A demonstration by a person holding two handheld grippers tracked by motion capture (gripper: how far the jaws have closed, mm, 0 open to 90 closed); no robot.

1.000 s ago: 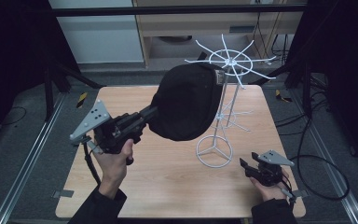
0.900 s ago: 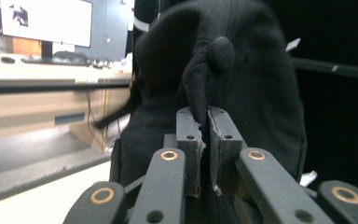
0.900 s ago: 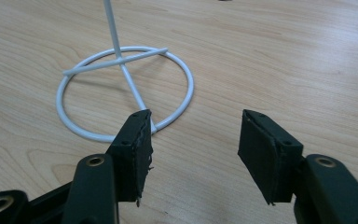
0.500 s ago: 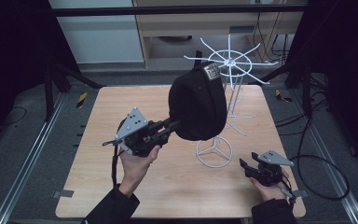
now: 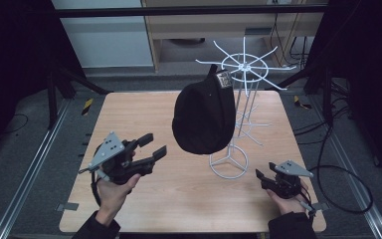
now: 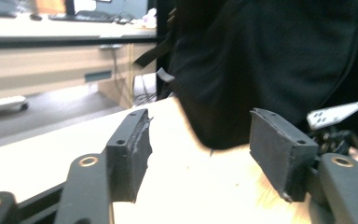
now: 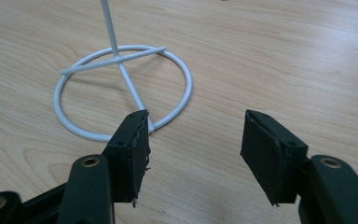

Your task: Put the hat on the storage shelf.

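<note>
A black cap [image 5: 204, 117] hangs by its back strap from an arm of the white wire rack [image 5: 246, 64], swinging free beside the pole. My left gripper [image 5: 154, 145] is low and to the left of the cap, apart from it. Its jaws have just been opening and now stand open with nothing between them. In the left gripper view the gripper [image 6: 198, 135] points at the cap [image 6: 261, 60] hanging a little beyond its pads. My right gripper [image 5: 261, 175] rests open near the table's front right. In the right gripper view the gripper [image 7: 193, 140] faces the rack's base ring [image 7: 121, 91].
The rack's base ring [image 5: 228, 162] stands on the wooden table [image 5: 129, 107] right of centre, with lower wire arms sticking out toward the right. Metal rails run along both sides of the table. A cabinet stands behind it.
The left gripper let go of the cap and drew back down and to the left. The cap now hangs from the rack by itself. The right gripper has not moved.
</note>
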